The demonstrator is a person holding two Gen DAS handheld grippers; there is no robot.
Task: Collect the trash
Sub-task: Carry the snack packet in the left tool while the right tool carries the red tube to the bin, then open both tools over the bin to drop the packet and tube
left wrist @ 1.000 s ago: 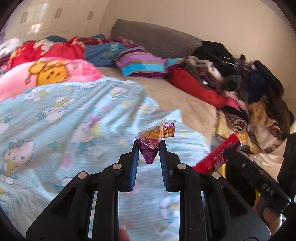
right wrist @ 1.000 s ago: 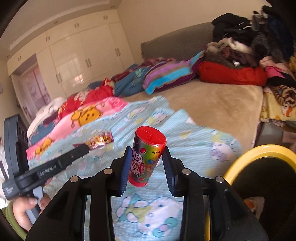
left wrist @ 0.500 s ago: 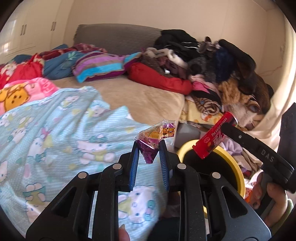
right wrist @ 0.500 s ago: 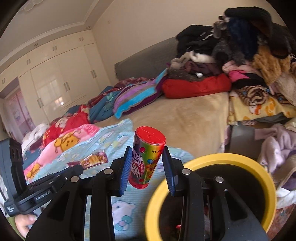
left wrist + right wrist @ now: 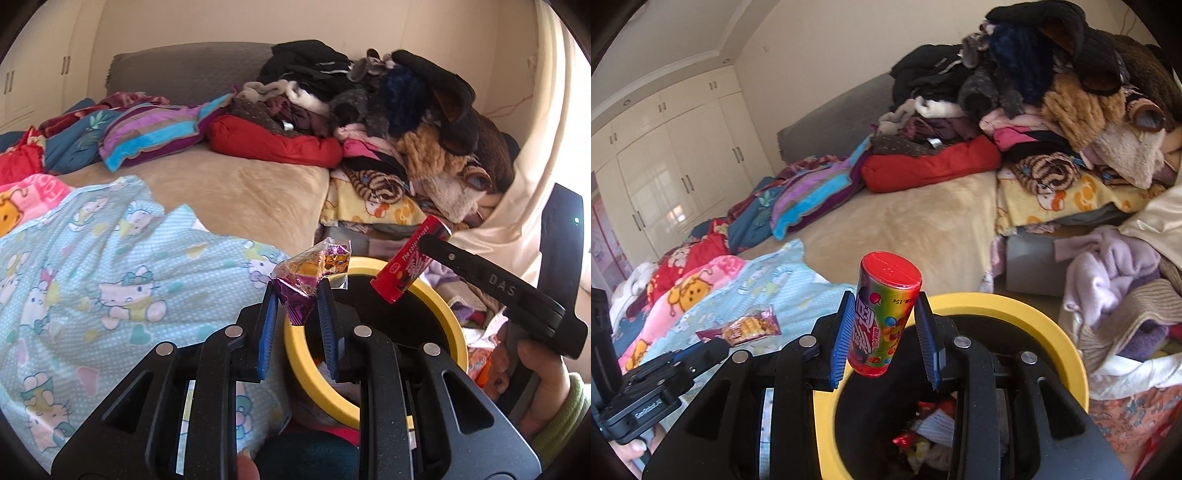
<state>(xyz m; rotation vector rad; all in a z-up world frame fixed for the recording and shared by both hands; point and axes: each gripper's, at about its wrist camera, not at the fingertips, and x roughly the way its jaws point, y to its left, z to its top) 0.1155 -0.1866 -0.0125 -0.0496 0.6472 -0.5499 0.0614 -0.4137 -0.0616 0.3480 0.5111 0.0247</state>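
My left gripper (image 5: 297,299) is shut on a crumpled purple and orange snack wrapper (image 5: 308,277), held over the near rim of a yellow-rimmed black bin (image 5: 452,332). The same wrapper (image 5: 748,326) shows at lower left in the right wrist view, at the tip of the left gripper (image 5: 716,345). My right gripper (image 5: 884,328) is shut on a red-capped colourful candy tube (image 5: 882,314), upright above the bin (image 5: 1067,354), which holds wrappers at its bottom. In the left wrist view the tube (image 5: 410,264) hangs tilted over the bin's far rim.
A bed with a blue cartoon-print blanket (image 5: 92,280) and beige cover (image 5: 251,192) lies left of the bin. A tall heap of clothes (image 5: 406,122) rises behind it. More clothes (image 5: 1119,280) lie to the bin's right. White wardrobes (image 5: 665,177) stand far left.
Both grippers swung right from over the blue blanket to above the yellow-rimmed bin, each keeping hold of its item. The bin's opening now fills the lower part of both views.
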